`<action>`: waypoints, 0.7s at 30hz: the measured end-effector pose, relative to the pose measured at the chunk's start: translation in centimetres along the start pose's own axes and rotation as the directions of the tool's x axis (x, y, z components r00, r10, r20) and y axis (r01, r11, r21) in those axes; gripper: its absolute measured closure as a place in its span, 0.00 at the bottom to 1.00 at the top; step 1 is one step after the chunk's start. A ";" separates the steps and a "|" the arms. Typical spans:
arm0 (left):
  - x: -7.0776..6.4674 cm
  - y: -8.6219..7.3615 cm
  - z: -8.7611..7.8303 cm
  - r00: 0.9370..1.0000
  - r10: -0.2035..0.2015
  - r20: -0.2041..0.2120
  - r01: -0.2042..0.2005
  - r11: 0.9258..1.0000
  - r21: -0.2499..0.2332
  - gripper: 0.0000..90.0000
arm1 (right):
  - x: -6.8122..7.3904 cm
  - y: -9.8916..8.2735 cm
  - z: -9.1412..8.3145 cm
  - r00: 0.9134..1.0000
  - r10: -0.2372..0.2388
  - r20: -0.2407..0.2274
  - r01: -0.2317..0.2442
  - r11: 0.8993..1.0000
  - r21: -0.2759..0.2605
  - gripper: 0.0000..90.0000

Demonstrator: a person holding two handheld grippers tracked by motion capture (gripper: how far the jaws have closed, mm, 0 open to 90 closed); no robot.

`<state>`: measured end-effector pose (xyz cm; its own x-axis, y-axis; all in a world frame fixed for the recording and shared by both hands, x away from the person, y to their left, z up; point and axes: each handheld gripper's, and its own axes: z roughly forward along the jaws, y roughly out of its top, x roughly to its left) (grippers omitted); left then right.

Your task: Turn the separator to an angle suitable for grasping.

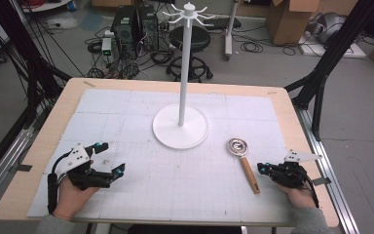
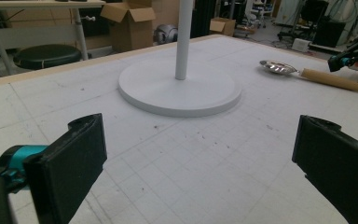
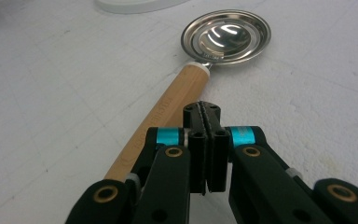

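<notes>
Lying just left of the closed, empty right hand-held gripper, the wooden-handled strainer rests untouched.

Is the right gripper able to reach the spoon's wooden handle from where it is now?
Probably yes. The right gripper sits just beside the wooden handle of the spoon, with nothing between them. Its jaws are shut, so they must open first.

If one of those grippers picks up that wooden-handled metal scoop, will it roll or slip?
The scoop looks stiff. Its round wooden handle might roll if nudged sideways, though the wide metal bowl lying flat probably stops it. Held at the handle, it may tip bowl-down.
</notes>
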<state>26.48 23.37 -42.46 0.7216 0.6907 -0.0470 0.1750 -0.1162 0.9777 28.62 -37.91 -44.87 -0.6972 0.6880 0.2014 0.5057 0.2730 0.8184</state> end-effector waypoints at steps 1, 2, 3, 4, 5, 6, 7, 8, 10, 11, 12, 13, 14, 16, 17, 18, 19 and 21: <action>0.0 0.0 0.0 1.000 0.000 0.000 0.000 1.000 0.000 0.04 | 0.0 0.0 0.0 1.000 -0.002 -0.003 0.002 1.000 0.006 1.00; 0.0 0.0 0.0 1.000 -0.001 0.001 0.001 1.000 0.000 0.04 | 0.1 0.0 0.0 1.000 0.005 -0.004 -0.005 1.000 0.015 1.00; 0.0 0.0 0.0 1.000 -0.001 0.001 0.001 1.000 -0.001 0.04 | 0.0 0.0 0.0 1.000 -0.001 -0.006 0.001 1.000 0.020 1.00; 0.0 0.0 0.0 1.000 -0.001 -0.001 0.001 1.000 -0.001 0.04 | 0.1 -0.1 0.1 1.000 -0.003 -0.009 0.004 1.000 0.022 1.00; 0.0 0.0 0.0 1.000 -0.001 0.000 0.001 1.000 -0.001 0.04 | 0.1 -0.1 0.1 1.000 0.001 -0.010 0.000 0.999 0.036 1.00; 0.0 0.0 0.0 1.000 0.000 0.000 0.000 1.000 -0.002 0.04 | 0.2 -0.1 0.1 1.000 -0.003 -0.011 0.003 0.999 0.038 1.00; 0.0 0.0 0.0 1.000 0.000 -0.001 0.000 1.000 -0.002 0.04 | 0.2 -0.1 0.2 1.000 -0.008 -0.015 0.009 0.999 0.046 1.00; 0.0 0.0 0.0 1.000 0.000 -0.001 0.000 1.000 -0.002 0.04 | 0.2 -0.1 0.2 1.000 -0.008 -0.015 0.009 0.999 0.046 1.00; 0.0 0.0 0.0 1.000 0.000 -0.001 0.000 1.000 0.000 0.04 | 0.3 -0.1 0.2 1.000 -0.007 -0.020 0.009 0.998 0.066 1.00; 0.0 0.0 0.0 1.000 0.000 -0.001 0.000 1.000 0.001 0.04 | 0.3 -0.1 0.2 1.000 -0.007 -0.020 0.009 0.998 0.066 1.00; 0.0 0.0 0.0 1.000 0.000 -0.001 0.000 1.000 0.002 0.04 | 0.3 -0.1 0.3 1.000 -0.018 -0.021 0.019 0.997 0.069 1.00; 0.0 0.0 0.0 1.000 0.001 -0.001 -0.001 1.000 0.002 0.04 | 0.4 -0.1 0.3 1.000 -0.016 -0.021 0.018 0.997 0.078 1.00; 0.1 0.0 0.0 1.000 0.000 -0.001 0.000 1.000 0.001 0.04 | 0.4 -0.1 0.4 0.999 -0.022 -0.023 0.024 0.996 0.083 1.00; 0.1 0.0 0.0 1.000 0.000 -0.001 0.000 1.000 0.000 0.04 | 0.5 -0.1 0.4 0.999 -0.025 -0.023 0.027 0.995 0.093 1.00; 0.1 0.0 0.0 1.000 0.001 0.000 -0.001 1.000 0.000 0.04 | 0.5 -0.1 0.4 0.999 -0.030 -0.020 0.032 0.995 0.094 1.00; 0.1 0.0 0.1 1.000 -0.002 -0.001 0.002 1.000 -0.002 0.04 | 0.6 -0.2 0.4 0.999 -0.026 -0.023 0.028 0.995 0.100 1.00; 0.1 0.0 0.1 1.000 -0.003 -0.001 0.003 1.000 -0.004 0.04 | 0.6 -0.2 0.4 1.000 -0.023 -0.021 0.025 0.994 0.104 1.00; 0.1 0.0 0.1 1.000 -0.004 -0.002 0.004 1.000 -0.006 0.04 | 0.7 -0.3 0.4 1.000 -0.021 -0.022 0.023 0.994 0.109 1.00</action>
<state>26.64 23.39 -42.51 0.7199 0.6923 -0.0503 0.1738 -0.1097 0.9786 28.16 -37.25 -45.15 -0.7186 0.6672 0.1961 0.5418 0.3603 0.7594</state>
